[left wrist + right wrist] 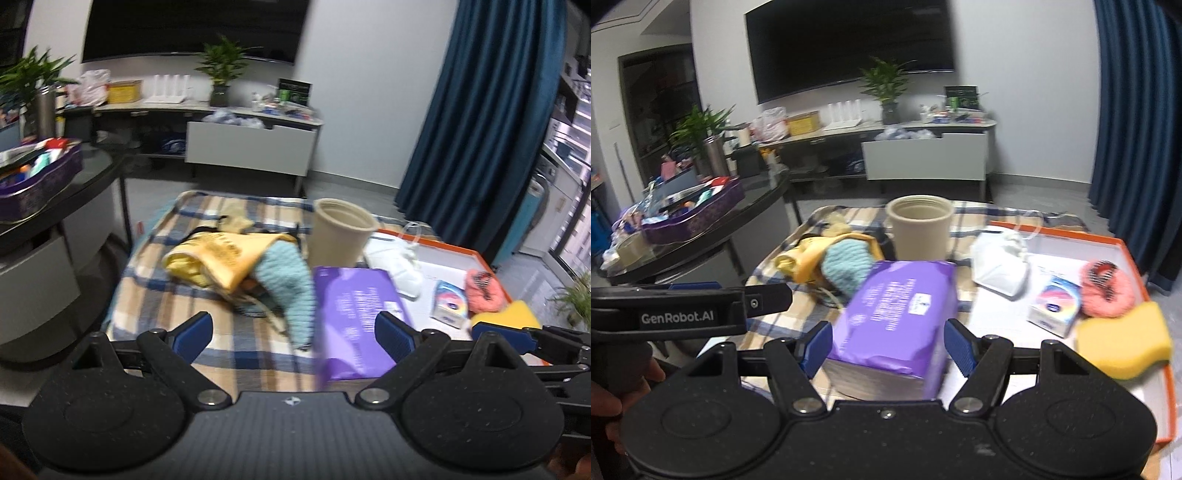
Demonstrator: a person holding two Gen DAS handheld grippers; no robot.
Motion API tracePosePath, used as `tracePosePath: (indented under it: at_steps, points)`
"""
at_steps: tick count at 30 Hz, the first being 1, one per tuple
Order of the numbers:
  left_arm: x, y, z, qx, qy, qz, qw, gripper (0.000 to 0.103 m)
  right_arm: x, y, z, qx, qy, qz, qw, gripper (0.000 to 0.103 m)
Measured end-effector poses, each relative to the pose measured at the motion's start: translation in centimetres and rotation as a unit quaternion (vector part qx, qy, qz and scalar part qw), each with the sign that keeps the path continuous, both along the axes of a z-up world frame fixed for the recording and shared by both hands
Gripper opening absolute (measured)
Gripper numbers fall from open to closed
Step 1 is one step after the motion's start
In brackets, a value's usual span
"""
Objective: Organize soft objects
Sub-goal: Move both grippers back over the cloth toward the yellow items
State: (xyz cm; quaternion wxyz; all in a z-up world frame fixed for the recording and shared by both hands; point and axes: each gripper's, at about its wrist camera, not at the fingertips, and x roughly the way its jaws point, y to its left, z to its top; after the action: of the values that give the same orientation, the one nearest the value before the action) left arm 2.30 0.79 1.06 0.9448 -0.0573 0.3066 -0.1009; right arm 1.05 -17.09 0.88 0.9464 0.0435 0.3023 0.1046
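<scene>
The right tool (886,347) straddles the purple tissue pack (897,314), pads spread and seemingly not pinching, presumably lining up a grasp; the left tool (295,332) is spread, empty.

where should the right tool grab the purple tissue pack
Grip the purple tissue pack across its two long side faces, coming from the near end. It lies flat and lengthwise between the open right tool, whose jaws already flank both sides.
</scene>
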Motion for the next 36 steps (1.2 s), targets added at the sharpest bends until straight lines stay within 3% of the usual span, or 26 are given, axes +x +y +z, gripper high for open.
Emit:
tracePosePath:
  at_steps: [16, 23, 30, 33, 36]
  points:
    - [1.9, 5.4, -1.8, -0.010, 0.031, 0.077, 0.9965, 0.097, 2.4, 2.4, -0.9, 0.004, -0.009, 0.042, 0.999, 0.079]
    - [4.5, 5.0, -2.3, 0.013, 0.012, 0.065, 0.9977, 0.097, 4.0, 2.1, -0.7, 0.003, -0.015, 0.049, 0.999, 0.079]
    - [6.0, 6.9, -4.0, 0.013, 0.028, 0.092, 0.9952, 0.097, 6.2, 2.5, -0.9, 0.002, -0.013, 0.064, 0.998, 0.079]
    - [6.6, 6.8, -4.1, 0.017, 0.021, 0.077, 0.9966, 0.097, 6.9, 2.6, -1.0, 0.009, -0.010, 0.062, 0.998, 0.079]
    - [7.4, 5.5, -3.9, 0.047, -0.001, 0.053, 0.9975, 0.100, 7.3, 2.3, -1.3, 0.009, -0.006, 0.059, 0.998, 0.079]
